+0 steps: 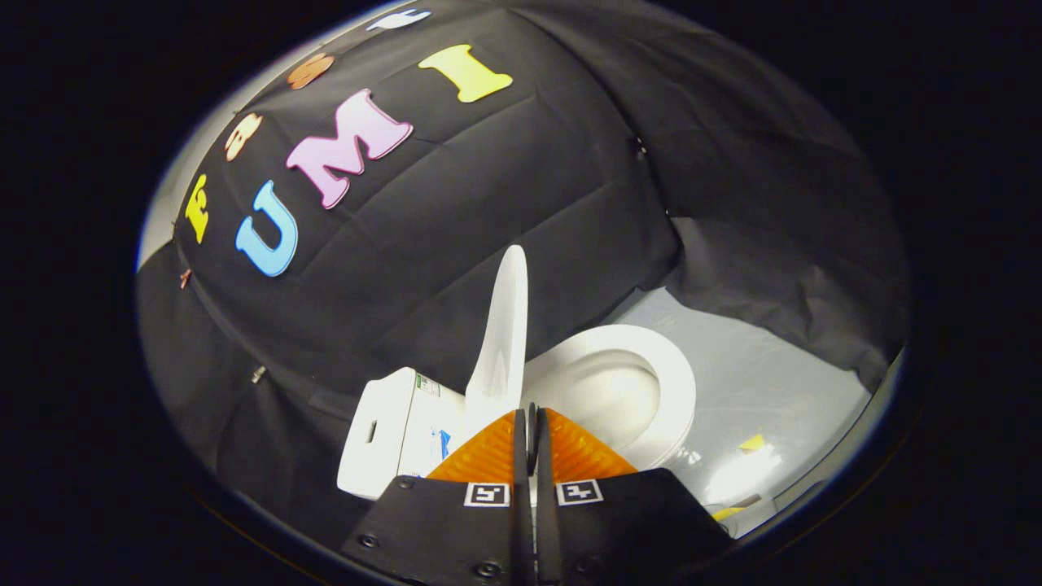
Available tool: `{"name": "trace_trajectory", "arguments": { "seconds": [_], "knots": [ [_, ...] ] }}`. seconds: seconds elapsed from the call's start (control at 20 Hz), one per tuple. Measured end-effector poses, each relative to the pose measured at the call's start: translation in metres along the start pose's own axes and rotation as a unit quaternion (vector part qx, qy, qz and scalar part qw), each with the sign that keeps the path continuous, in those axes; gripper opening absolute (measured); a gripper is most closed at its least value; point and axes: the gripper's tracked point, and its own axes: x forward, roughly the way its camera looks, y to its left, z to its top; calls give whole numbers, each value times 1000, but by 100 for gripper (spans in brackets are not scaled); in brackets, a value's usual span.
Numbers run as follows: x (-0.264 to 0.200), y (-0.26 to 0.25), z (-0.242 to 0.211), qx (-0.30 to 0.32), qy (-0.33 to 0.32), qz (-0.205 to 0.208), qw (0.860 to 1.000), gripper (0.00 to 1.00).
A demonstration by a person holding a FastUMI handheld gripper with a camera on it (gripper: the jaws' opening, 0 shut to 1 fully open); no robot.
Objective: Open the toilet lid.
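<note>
Staged recording booth, not a real bathroom: a toilet [521, 407] stands on a pale floor [765, 382], enclosed by black cloth walls [505, 187].

Gripper [531, 423]: screwed dark plates bearing two square black-and-white markers.

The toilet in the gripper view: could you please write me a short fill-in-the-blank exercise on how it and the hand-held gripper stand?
1. The toilet lid stands ____, raised off the seat.
2. The two fingers of the hand-held gripper are pressed ____, with barely a slit between them.
3. With the lid up, the seat and the ____ inside it lie uncovered.
4. The toilet stands on a pale ____ before the black cloth wall.

Missing words: upright; together; bowl; floor
</note>
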Motion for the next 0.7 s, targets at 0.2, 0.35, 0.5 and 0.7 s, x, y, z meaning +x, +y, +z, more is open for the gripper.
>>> {"name": "trace_trajectory", "arguments": {
  "seconds": [0.2, 0.35, 0.5, 0.7],
  "knots": [
    [-12, 53, 5, -48, -13, -9, 999, 7],
    [-15, 84, 6, -61, -26, -23, 998, 8],
    [-18, 111, 3, -80, -39, -31, 996, 8],
    [-21, 157, -5, -121, -44, -26, 991, 9]
  ]
}}
